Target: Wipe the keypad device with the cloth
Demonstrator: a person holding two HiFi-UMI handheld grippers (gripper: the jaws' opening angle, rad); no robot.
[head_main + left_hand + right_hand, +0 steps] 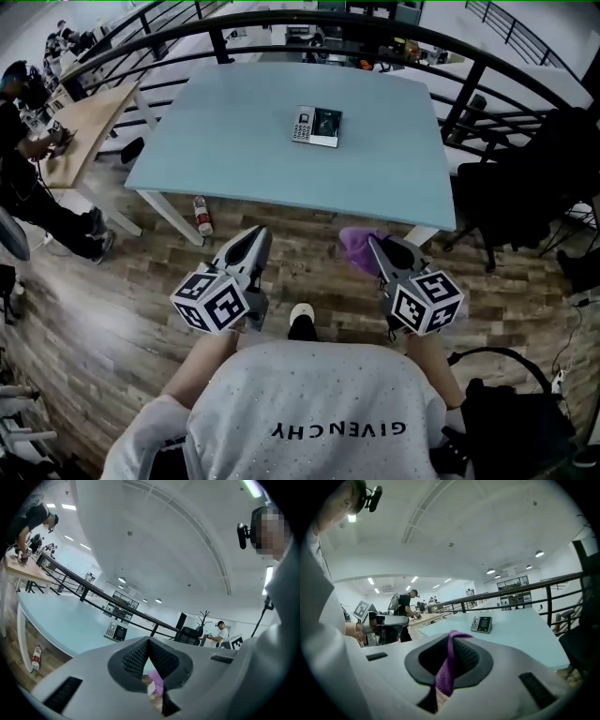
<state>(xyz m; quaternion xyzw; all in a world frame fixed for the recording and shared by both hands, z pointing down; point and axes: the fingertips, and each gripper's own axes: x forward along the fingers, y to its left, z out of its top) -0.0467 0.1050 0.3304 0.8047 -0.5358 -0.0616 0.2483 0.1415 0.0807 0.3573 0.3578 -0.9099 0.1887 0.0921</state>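
Keypad device (316,126) on table (225,155); R tongs (375,246): cloth (353,247).

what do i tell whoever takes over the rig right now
Left gripper: shut, nothing in it, held low in front of the body, short of the table.
Right gripper: shut on the purple cloth, also short of the table's near edge.
Keypad device: lies flat near the middle of the table, apart from both grippers.
Done: cloth is in grip.
Left: bring the cloth over to the keypad device and wipe it. No wiping contact yet.
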